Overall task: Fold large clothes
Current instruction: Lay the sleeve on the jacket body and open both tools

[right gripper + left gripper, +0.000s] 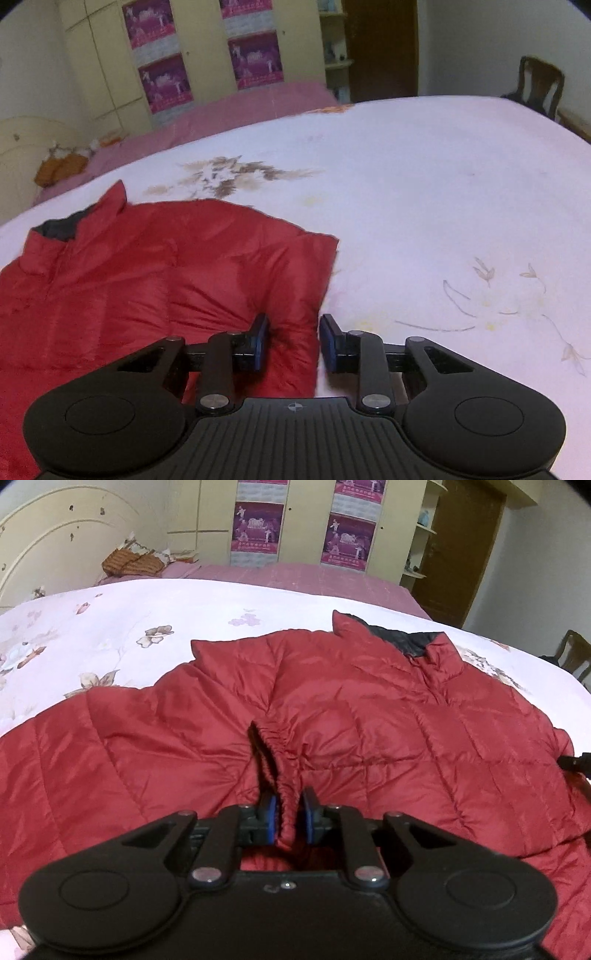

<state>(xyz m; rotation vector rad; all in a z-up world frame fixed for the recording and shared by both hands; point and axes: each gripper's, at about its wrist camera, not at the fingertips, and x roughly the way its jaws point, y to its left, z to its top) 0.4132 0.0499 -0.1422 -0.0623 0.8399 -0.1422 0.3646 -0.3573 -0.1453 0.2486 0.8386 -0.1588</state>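
Observation:
A red quilted puffer jacket (369, 716) with a dark lining at the collar lies spread on a white floral bedspread (147, 613). My left gripper (288, 808) is shut on the elastic sleeve cuff (275, 746), which lies over the jacket's body. In the right wrist view the jacket (147, 280) fills the lower left. My right gripper (293, 332) is open, its jaws straddling the jacket's right side edge, low over the bedspread (443, 206). The right gripper's tip shows at the left wrist view's right edge (576, 762).
A pink sheet (295, 576) covers the far side of the bed, with an orange bundle (129, 563) by the headboard. A cream wardrobe with purple posters (255, 528) stands behind. A brown door (461, 546) and a wooden chair (539, 85) are to the right.

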